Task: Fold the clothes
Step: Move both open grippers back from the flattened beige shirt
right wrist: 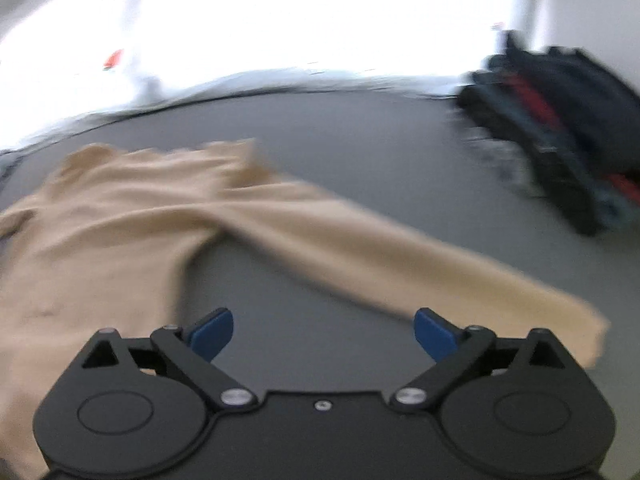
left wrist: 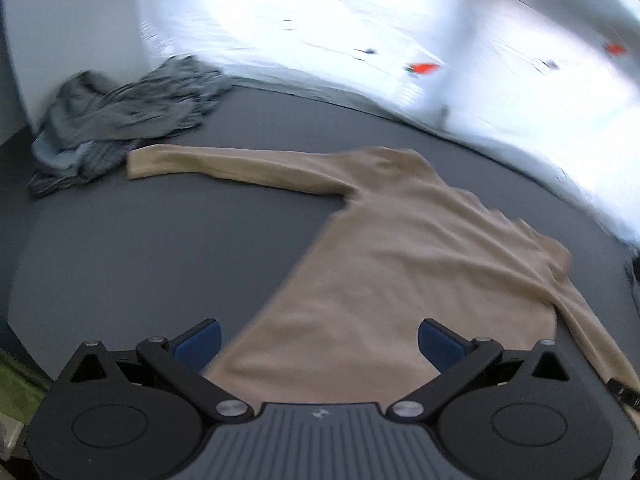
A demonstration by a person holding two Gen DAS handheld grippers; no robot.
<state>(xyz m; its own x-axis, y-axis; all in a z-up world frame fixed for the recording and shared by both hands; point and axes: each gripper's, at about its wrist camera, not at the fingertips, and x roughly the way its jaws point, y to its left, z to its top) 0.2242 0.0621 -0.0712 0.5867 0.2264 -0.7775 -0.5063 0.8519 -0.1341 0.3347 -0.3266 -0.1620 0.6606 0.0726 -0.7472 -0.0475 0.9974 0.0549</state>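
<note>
Left wrist view: the left gripper hangs spread wide and empty over the hem of the tan sweater, which lies flat on the dark table; 1 sleeve runs toward 10 o'clock, ending near a grey clothes heap.

Right wrist view: the right gripper, also spread and empty, hovers near the other sleeve, which stretches toward 4 o'clock; a dark stack sits at 2 o'clock. The sweater looks spread for folding, and a fold would likely call for pinching a sleeve end.

I can't read any text, label, brand name or number in either wrist view. The one sign I can make out is a small round emblem on the ribbed grey body of the left gripper, too small and blurred to identify.
</note>
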